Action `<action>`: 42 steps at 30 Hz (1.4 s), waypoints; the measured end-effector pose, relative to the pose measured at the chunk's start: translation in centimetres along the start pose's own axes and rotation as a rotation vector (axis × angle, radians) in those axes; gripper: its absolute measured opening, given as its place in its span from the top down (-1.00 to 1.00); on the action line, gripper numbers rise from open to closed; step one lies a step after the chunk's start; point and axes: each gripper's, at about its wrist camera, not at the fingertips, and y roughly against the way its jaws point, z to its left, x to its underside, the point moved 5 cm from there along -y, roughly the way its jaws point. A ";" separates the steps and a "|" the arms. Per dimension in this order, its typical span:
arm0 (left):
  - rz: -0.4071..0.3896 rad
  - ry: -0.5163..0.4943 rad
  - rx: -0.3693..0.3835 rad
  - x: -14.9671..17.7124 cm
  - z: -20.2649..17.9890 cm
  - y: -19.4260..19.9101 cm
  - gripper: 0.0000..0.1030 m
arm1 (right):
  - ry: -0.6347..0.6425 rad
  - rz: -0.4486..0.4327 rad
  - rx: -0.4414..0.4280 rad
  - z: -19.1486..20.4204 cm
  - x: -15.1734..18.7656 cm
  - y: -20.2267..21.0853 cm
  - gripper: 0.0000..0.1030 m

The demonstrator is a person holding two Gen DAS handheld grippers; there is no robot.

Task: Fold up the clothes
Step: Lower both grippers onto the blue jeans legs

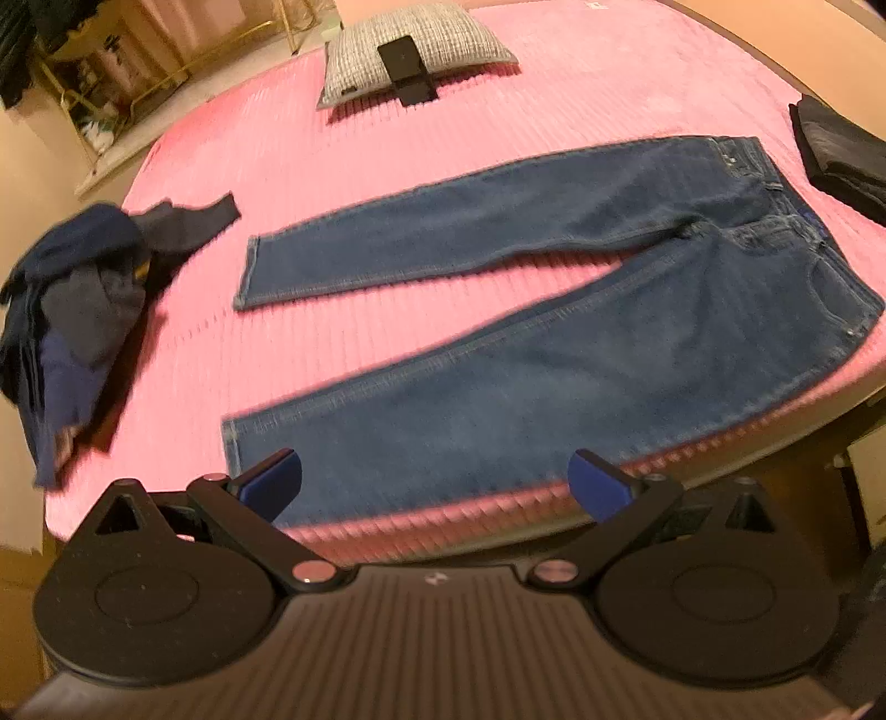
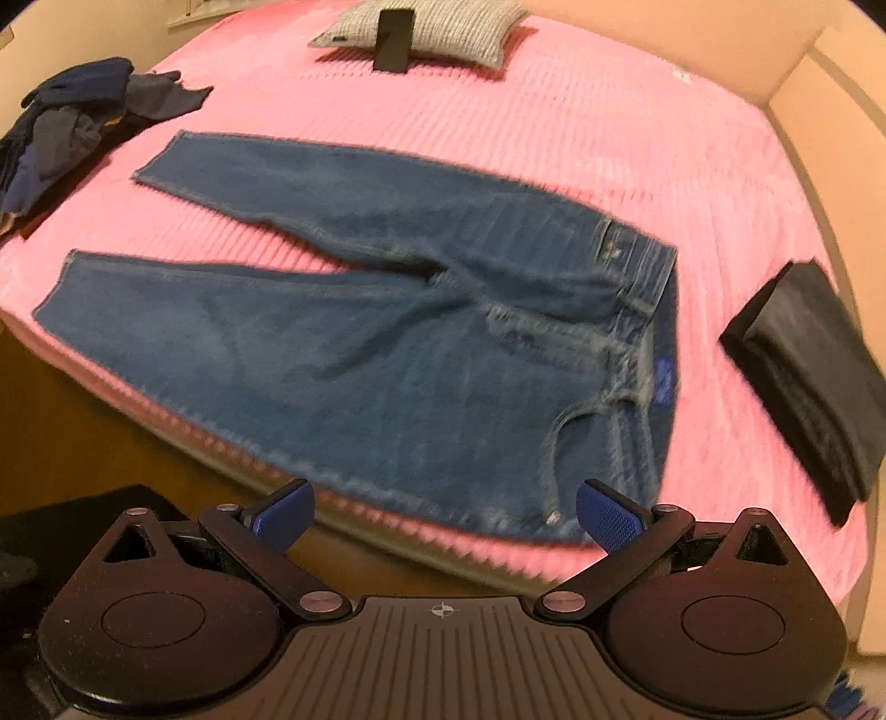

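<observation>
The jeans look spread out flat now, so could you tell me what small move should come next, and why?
Probably lower the open left gripper onto the near leg's hem. The jeans lie flat with legs apart, and both grippers, including the right gripper, hover empty.

The light is warm and a bit dim, so the walls look orange. Both views are blurry; the jeans [image 1: 554,310] look smeared, and their seams are soft. The pink bed [image 1: 554,99] bends round at the edges because of the wide lens. Corners are bent most. Soft dark shadows sit under the pile of clothes [image 1: 72,310] and beside the pillow [image 2: 421,27]. The black gripper parts close to the camera look sharper, with small shiny spots on the bolts
</observation>
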 end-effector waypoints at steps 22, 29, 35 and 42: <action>0.057 -0.628 0.200 -23.8 13.5 -37.9 -0.08 | 0.219 0.108 0.103 -1.5 -20.8 -16.2 -1.00; 0.167 -0.852 0.334 -24.5 13.5 -45.9 -0.05 | 0.192 0.196 0.103 -2.6 -21.8 -20.9 -1.00; 0.214 -0.973 0.471 -25.0 13.8 -46.5 0.44 | 0.193 0.240 0.096 -3.1 -22.0 -22.9 -1.00; 0.102 -1.019 0.341 -22.2 13.9 -41.2 0.88 | 0.207 0.210 0.081 -4.6 -23.2 -23.7 -1.00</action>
